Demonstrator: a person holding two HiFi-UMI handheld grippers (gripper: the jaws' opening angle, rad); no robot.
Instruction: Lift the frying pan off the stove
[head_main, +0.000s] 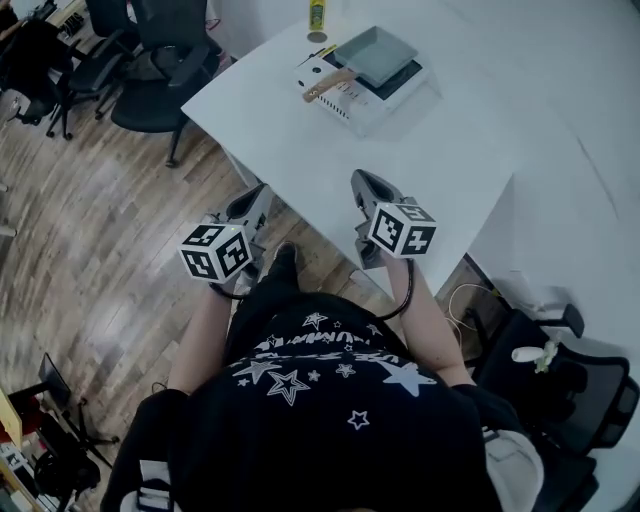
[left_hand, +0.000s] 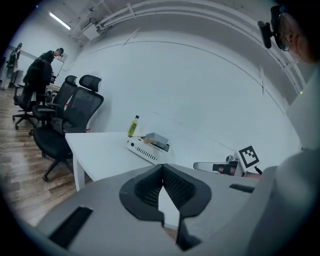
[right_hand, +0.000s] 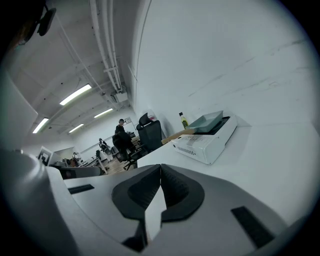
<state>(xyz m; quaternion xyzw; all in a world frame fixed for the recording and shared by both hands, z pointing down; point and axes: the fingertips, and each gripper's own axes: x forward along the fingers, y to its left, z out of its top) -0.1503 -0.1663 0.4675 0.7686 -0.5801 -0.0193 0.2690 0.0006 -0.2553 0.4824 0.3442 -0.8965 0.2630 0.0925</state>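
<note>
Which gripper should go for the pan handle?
Right, probably. The right gripper is over the table and nearer the frying pan handle; the left gripper hangs beyond the table edge. Both are shut.

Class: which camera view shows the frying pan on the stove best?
The head view: it looks down into the square grey frying pan with wooden handle. The left gripper view shows the pan small, side-on; the right gripper view, mostly its side wall.

No readable text. Label on yellow bottle too small to make out. On left tool cube and right tool cube: square marker patterns only, no characters.
</note>
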